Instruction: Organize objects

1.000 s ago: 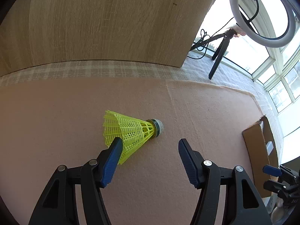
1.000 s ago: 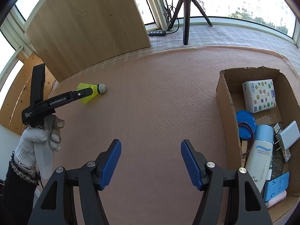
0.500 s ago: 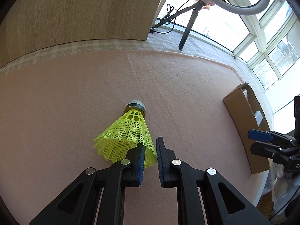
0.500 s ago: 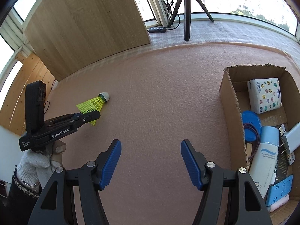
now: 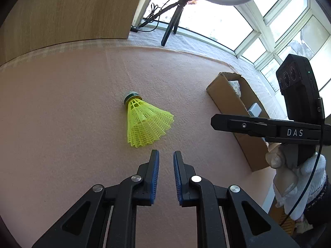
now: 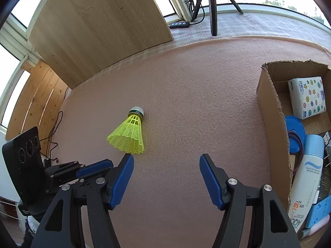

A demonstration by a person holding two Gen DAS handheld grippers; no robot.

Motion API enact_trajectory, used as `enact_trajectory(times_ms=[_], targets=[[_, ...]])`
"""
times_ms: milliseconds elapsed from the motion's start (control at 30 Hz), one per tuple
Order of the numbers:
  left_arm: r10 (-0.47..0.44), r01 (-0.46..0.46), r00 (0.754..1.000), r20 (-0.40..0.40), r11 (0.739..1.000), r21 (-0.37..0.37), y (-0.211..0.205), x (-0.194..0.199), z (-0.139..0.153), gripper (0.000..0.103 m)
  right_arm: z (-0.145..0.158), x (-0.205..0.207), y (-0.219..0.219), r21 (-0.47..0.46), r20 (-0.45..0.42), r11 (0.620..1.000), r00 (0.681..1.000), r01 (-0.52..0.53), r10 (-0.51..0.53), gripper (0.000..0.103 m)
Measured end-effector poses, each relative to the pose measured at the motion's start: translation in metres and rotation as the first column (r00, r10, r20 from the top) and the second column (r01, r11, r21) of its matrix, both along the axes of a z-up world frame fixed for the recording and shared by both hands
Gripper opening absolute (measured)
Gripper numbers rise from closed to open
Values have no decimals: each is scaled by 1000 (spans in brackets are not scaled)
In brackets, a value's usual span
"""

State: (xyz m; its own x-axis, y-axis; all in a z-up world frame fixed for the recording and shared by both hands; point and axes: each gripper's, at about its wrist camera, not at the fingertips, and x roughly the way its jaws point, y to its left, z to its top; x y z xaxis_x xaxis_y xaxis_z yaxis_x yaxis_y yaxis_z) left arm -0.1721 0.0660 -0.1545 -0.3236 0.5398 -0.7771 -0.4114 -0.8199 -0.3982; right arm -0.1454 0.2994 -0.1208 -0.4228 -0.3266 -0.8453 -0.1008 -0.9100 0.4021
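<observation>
Shuttlecock (image 5: 144,122): one, on mat (image 5: 62,113).

Left gripper (image 5: 166,155) jaws reopening (nothing between); right gripper (image 6: 166,158) wide.

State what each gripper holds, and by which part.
Nothing is held. The left gripper has just been opening, empty, short of the shuttlecock on the cloth; the right gripper is open.

Both wrist views angled down, sharing shuttlecock (image 5: 145,124).
</observation>
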Motion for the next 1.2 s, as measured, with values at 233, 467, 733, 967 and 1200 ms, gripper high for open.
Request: enact_trajectory(times_ms=[233,467,733,967,1200], targets=[[8,-11,1000,-21,994,-108,-3,-32,-3,57,-8,-26,9,-85,29,996,1000,11,-9,62],[-24,24,1000,0,994,-105,16,-52,-15,57,-22,-55,-5,-133,70,991,997,-20,29,62],[-22,24,1000,20,995,-98,24,-64,-29,56,-40,-82,-26,-171,122,984,990,-48,70,62],[-27,30,999,36,996,-80,26,-67,-34,48,-52,-87,-39,-200,157,977,982,-77,109,54],[4,0,999,47,997,-73,20,-69,-34,31,-50,-81,-44,-229,155,968,978,-99,136,36]])
